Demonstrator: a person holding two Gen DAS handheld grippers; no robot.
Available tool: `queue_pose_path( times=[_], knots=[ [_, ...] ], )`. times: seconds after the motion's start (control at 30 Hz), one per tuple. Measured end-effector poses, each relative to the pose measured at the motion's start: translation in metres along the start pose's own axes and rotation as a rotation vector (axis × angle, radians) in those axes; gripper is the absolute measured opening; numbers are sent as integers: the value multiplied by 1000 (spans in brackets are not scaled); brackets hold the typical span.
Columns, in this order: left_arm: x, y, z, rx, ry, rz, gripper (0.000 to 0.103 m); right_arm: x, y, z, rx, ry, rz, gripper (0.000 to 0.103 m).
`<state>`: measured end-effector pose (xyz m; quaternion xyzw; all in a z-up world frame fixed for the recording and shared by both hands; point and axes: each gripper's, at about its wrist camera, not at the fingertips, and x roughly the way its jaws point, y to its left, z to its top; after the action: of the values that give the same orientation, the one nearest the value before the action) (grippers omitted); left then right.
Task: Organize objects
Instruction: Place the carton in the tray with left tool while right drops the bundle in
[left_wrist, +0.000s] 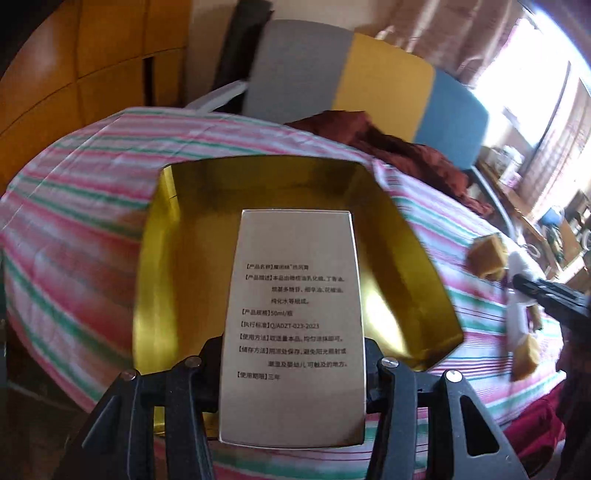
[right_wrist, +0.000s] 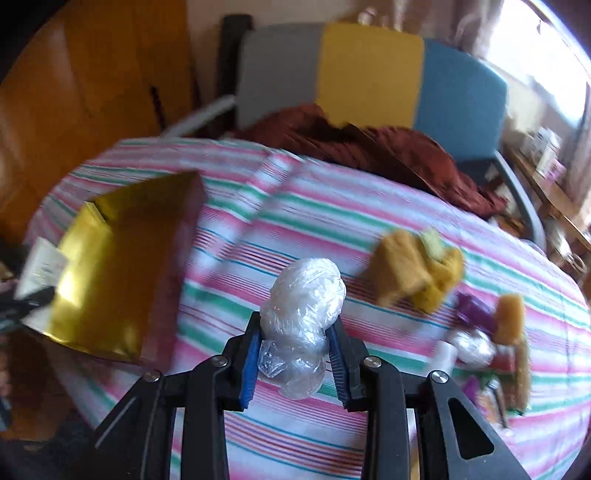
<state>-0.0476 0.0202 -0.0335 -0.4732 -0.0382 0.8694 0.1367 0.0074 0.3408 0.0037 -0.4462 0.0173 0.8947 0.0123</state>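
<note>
The left hand-held gripper is clenched on a silver carton printed with product text, holding it at the centre of the left wrist view over the open gold-lined box, which sits on the striped bedsheet. The right hand-held gripper grasps a crumpled clear-plastic bundle between its blue pads, at the lower centre of its own view, with the box at the middle left of that frame. The step in hand looks like loading both items into the box. To do it well, the carton should probably go down flat against one wall so that room is left beside it, and be let go only once it rests on the box floor. The bundle is soft and likely to spring back, so it should be carried over the rim and tucked into the remaining space. Yellow sponges and small bottles wait at the right of the frame.
</note>
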Motion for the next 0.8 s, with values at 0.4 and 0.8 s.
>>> queue_pose_path(
  times=[0.4,0.8],
  knots=[
    [1,48,-15,-97,21,114,51,28,164,17,-84,-14,301,35],
    [-34,60,-14,-130,-76,71,53,32,202,-7,-80,29,444,56]
  ],
)
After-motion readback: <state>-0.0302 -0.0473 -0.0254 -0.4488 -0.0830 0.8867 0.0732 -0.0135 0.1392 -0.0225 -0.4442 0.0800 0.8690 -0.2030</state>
